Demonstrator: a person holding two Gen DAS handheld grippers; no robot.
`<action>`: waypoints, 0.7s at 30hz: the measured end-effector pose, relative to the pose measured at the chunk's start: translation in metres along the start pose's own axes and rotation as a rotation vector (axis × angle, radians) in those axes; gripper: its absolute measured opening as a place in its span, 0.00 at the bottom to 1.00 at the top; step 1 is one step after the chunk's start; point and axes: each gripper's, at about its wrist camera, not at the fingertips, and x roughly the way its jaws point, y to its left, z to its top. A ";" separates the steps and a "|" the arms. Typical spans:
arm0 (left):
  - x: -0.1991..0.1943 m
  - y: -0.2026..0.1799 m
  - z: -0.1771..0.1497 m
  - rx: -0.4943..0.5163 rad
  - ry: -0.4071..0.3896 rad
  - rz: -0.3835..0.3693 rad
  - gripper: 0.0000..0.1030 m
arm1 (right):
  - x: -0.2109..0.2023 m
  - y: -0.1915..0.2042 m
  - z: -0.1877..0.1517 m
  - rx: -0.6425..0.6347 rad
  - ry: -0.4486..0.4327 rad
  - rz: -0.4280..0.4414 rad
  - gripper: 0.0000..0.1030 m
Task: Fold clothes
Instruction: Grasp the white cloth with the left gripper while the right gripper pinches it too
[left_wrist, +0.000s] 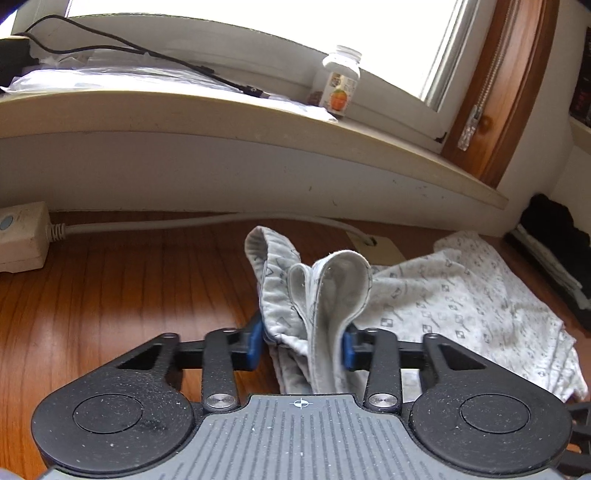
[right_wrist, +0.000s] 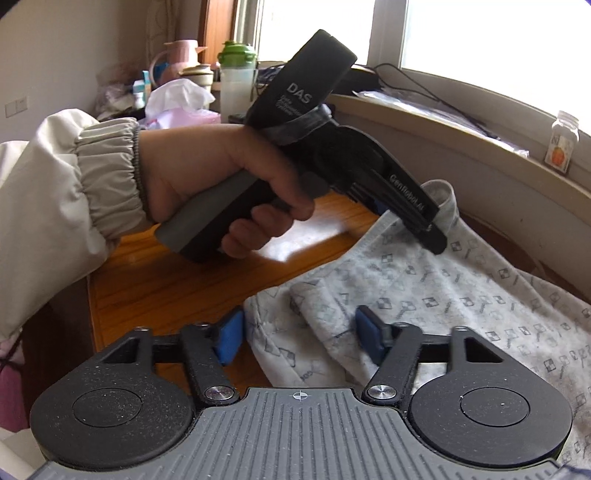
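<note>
Currently a bunched edge of the garment is clamped in the left claw above the wooden desk; right claw held open over it. Windowsill behind, bottle on it.

bottle label illegible

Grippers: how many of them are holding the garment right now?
1. The left gripper is shut on the garment's bunched edge. The right gripper is open over its near edge, gripping nothing.
</note>
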 end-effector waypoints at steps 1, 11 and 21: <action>0.000 0.001 -0.001 -0.011 -0.001 -0.003 0.30 | 0.000 -0.001 0.000 -0.004 0.001 -0.011 0.35; -0.022 -0.012 0.014 -0.064 -0.077 -0.041 0.21 | -0.047 -0.028 -0.001 0.028 -0.110 -0.091 0.27; -0.013 -0.119 0.088 0.076 -0.149 -0.148 0.21 | -0.133 -0.083 -0.006 0.124 -0.259 -0.212 0.27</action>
